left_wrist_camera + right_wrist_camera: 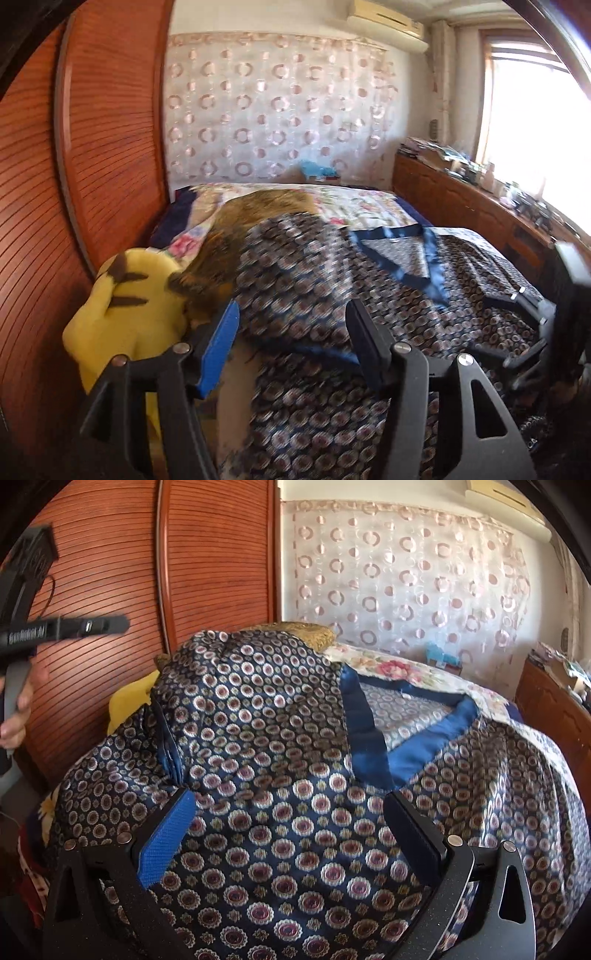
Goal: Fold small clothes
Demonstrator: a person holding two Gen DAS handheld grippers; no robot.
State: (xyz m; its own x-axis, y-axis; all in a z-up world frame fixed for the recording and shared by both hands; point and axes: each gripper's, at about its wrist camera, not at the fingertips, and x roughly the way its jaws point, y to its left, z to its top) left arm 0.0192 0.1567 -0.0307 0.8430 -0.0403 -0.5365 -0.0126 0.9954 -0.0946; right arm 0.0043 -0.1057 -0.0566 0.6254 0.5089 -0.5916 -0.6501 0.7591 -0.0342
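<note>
Covering the floral bed (pixel 369 206), a patterned shirt (pixel 288 775) faces a wooden wardrobe (pixel 214 554).

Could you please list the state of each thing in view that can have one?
Patterned garment: spread on the bed, left side folded over, blue-trimmed neckline open.
Left tongs: open, holding nothing, above the garment.
Right tongs: open, holding nothing, over the garment.
Yellow plush toy: lying at the bed's edge beside the garment.
Wardrobe door: shut.
</note>
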